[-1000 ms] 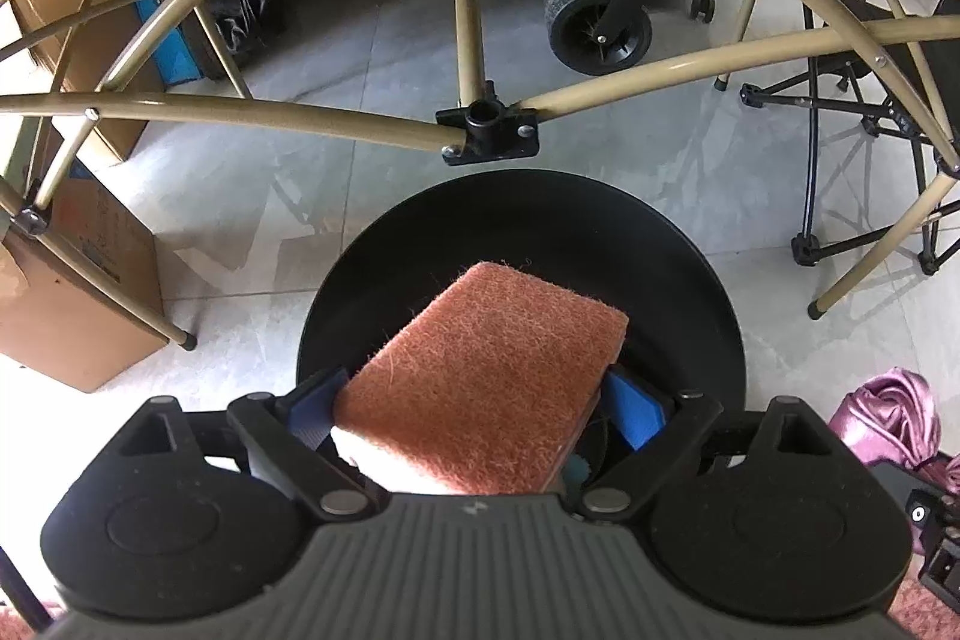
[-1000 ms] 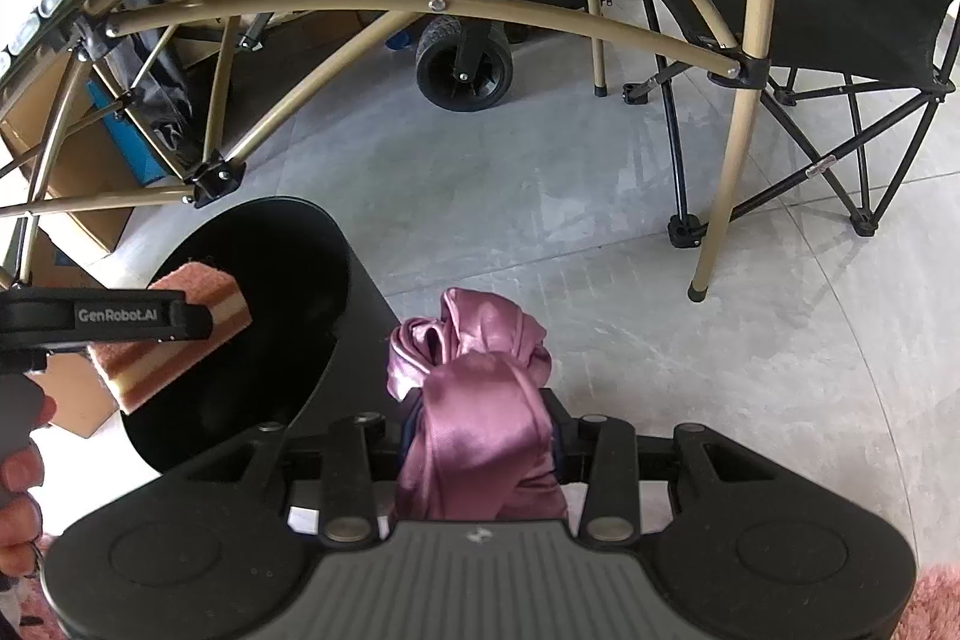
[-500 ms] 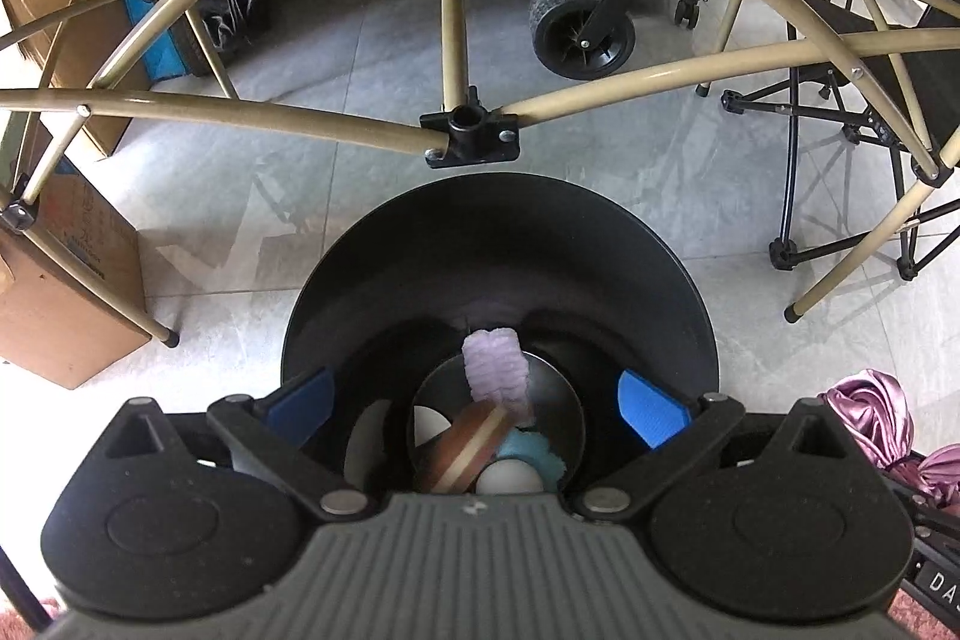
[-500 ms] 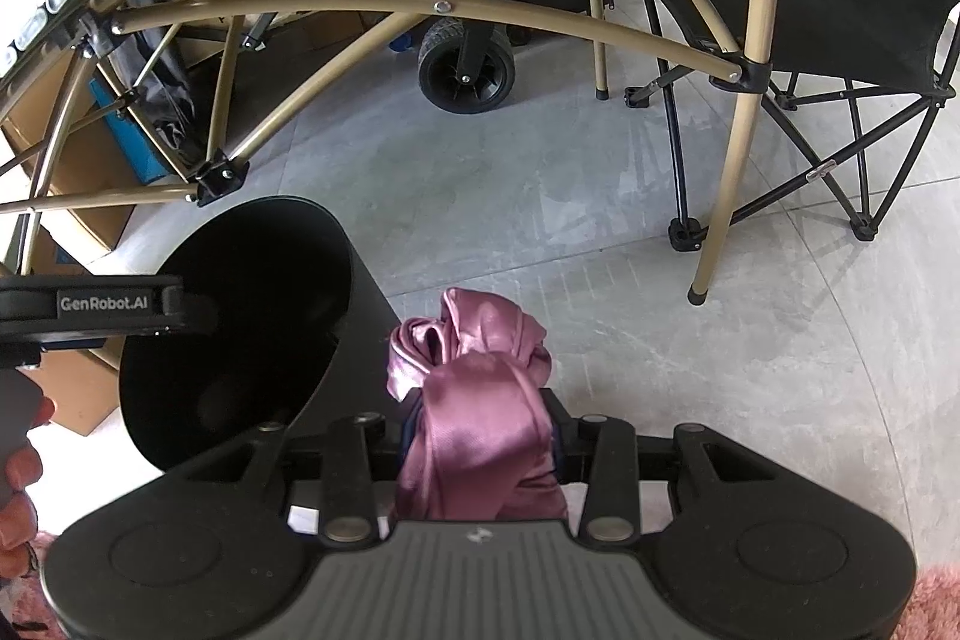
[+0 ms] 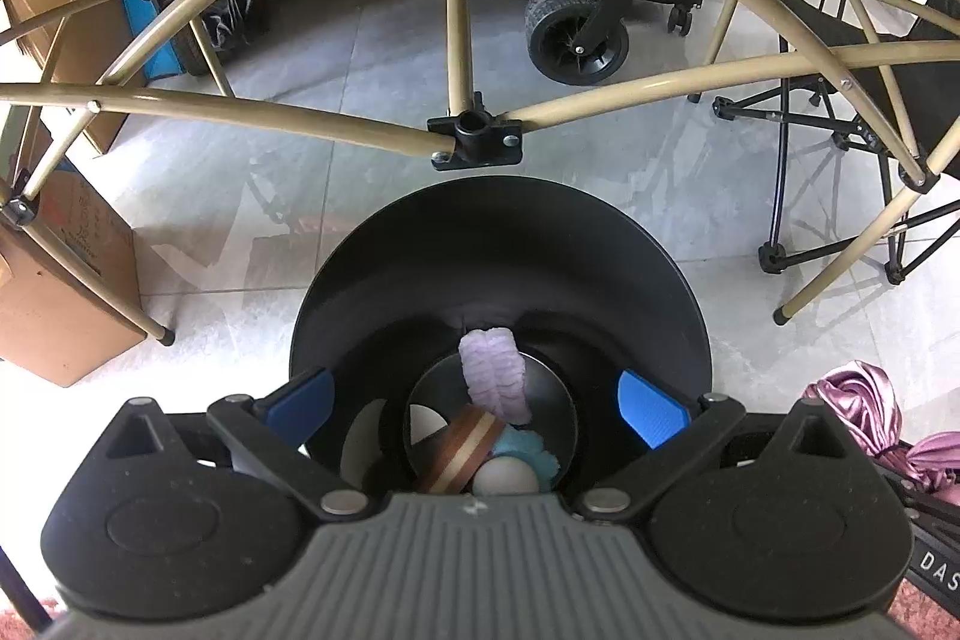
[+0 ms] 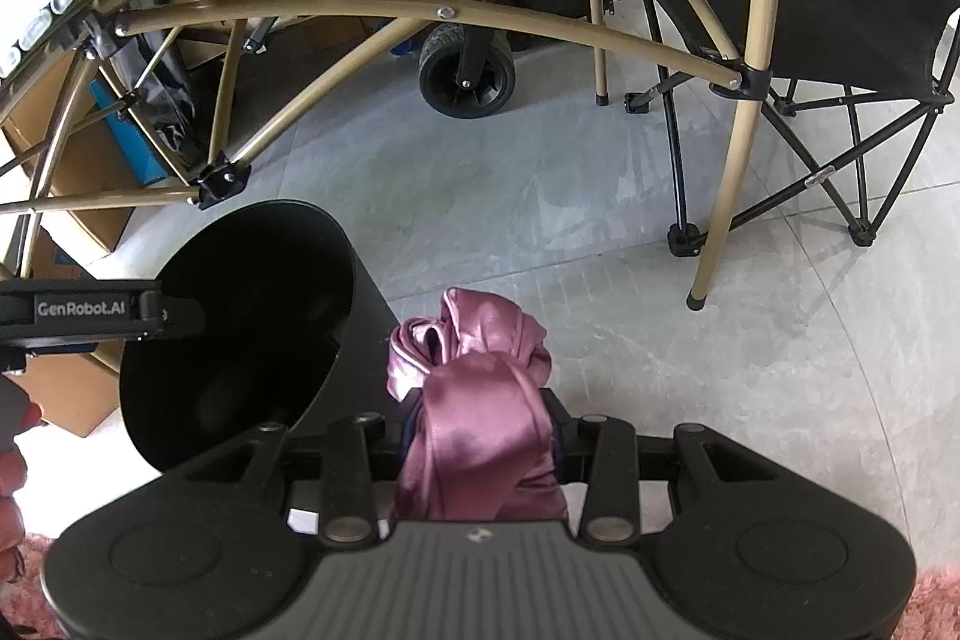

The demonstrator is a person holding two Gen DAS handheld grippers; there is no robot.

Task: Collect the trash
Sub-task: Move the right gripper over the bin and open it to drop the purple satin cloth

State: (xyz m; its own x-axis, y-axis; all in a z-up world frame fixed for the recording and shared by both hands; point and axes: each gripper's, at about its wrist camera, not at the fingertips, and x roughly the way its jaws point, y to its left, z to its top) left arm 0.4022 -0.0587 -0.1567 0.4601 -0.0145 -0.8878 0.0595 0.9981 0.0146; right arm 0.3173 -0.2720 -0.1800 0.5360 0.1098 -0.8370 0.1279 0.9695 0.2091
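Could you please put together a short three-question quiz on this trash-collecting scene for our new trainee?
1. True or false: the left gripper is open and holds nothing.
2. What is the right gripper shut on? A) a sponge B) a pink satin cloth C) a white ball
3. Fill in: the lilac fuzzy item lies inside the black ____.

Key
1. True: its blue pads stand wide apart over the black bin.
2. B: the pink satin cloth is bunched between the jaws, beside the bin.
3. bin.
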